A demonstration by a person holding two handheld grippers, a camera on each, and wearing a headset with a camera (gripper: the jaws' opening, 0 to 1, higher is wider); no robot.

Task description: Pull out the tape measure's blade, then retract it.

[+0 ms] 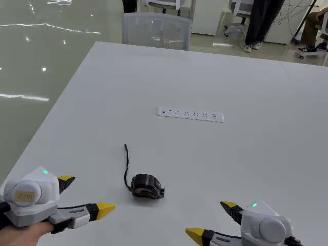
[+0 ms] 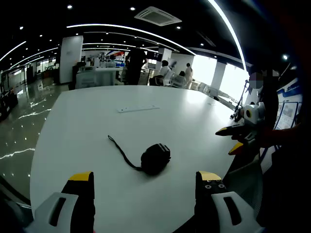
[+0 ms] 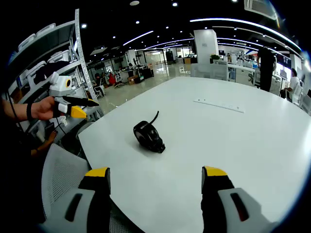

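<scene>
the tape measure [image 1: 147, 186] is seen lying on the white table [image 1: 230, 164], near its front edge and between the 2 grippers, touched by neither; its black wrist cord [image 1: 125, 164] is trailed away from the case towards the far side. the left gripper [image 1: 91, 193] is held with its jaws spread wide and nothing between them, and the right gripper [image 1: 208, 219] is likewise released and empty. no blade is seen drawn out, so the task is judged not yet begun. several slips can be foreseen: the rounded case may be pushed along the smooth tabletop if it is clamped off-centre; the cord may be caught in the jaws with the case; the small hook at the blade's end, which cannot be made out clearly here, may be missed or let slip; and if the case is held too lightly, it is likely to be dragged along instead of the blade being paid out. a blade let go too soon may snap back hard. the surface is plain, glossy and bare apart from a white power strip [image 1: 190, 114] set well beyond the tape. beyond the table a mesh chair [image 1: 156, 31], a polished floor [image 1: 36, 51] and an open-plan office with ceiling lights are seen.
</scene>
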